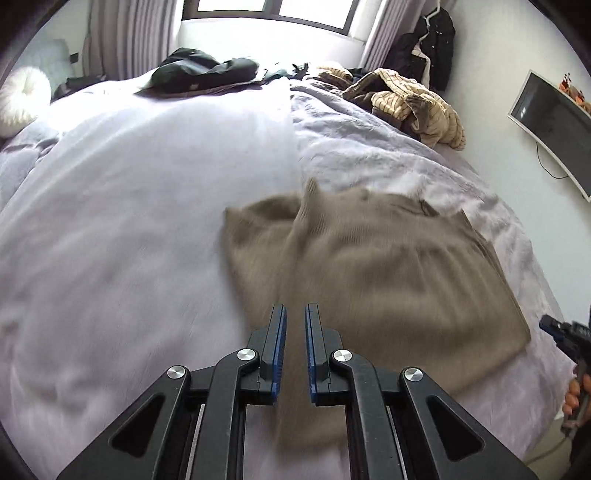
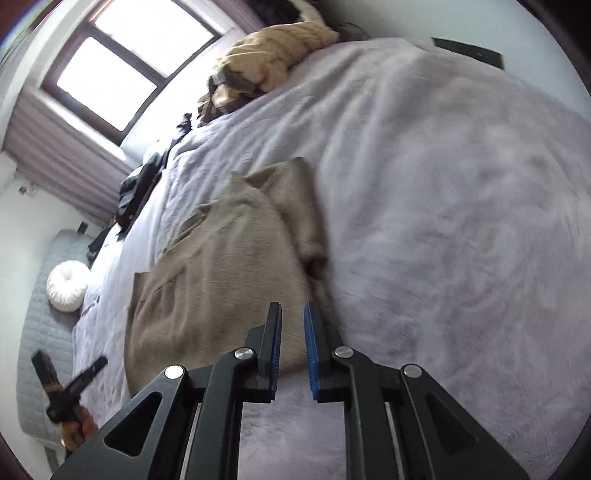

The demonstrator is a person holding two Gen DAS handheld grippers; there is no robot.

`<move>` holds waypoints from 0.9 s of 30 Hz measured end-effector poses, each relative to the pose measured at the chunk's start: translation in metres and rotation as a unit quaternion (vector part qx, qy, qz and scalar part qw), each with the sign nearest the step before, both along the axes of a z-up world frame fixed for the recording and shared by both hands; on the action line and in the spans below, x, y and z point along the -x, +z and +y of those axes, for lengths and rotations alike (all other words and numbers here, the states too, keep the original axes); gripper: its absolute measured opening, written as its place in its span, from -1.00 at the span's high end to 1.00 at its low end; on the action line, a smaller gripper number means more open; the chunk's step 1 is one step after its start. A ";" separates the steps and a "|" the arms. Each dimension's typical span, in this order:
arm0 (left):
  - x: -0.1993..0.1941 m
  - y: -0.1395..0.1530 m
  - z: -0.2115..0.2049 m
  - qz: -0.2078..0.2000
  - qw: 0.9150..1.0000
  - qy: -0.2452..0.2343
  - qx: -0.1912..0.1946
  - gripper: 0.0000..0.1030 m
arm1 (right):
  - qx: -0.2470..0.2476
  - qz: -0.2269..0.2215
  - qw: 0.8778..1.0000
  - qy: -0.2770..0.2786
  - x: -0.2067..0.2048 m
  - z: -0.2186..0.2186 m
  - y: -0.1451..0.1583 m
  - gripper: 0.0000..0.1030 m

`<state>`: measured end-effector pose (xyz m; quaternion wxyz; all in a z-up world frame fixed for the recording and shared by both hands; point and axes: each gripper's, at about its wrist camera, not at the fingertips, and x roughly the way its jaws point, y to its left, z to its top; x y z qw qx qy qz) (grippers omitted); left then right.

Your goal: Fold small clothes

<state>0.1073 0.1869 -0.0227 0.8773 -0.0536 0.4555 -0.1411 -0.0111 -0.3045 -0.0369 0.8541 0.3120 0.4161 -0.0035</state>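
Left wrist view: the tan knit garment (image 1: 369,266) lies on the bed (image 1: 129,221), partly folded, one side turned over the middle; it looks like folds remain before it is a neat packet. The left gripper (image 1: 295,325) hangs above its near edge, jaws nearly together with nothing between them. More clothes are piled at the far side under a window (image 1: 273,11).

Right wrist view: the right gripper (image 2: 291,325) is over the garment's hem, jaws narrowly parted and empty. A white round cushion (image 2: 68,284) sits beside the bed
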 end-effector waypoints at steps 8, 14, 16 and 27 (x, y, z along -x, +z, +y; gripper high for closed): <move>-0.067 -0.034 -0.038 0.039 0.999 0.020 -0.030 0.80 | 0.006 0.024 0.997 0.067 -0.050 0.045 -0.021 0.70; -0.075 -0.052 -0.035 0.055 0.998 0.025 -0.030 0.80 | 0.002 0.050 0.997 0.067 -0.063 0.042 -0.045 0.76; -0.073 -0.050 -0.035 0.053 0.998 0.022 -0.038 0.80 | -0.004 0.049 0.997 0.058 -0.063 0.036 -0.047 0.76; -0.058 -0.041 -0.033 0.049 0.998 0.022 -0.044 0.80 | -0.015 0.052 0.997 0.053 -0.040 0.036 -0.038 0.75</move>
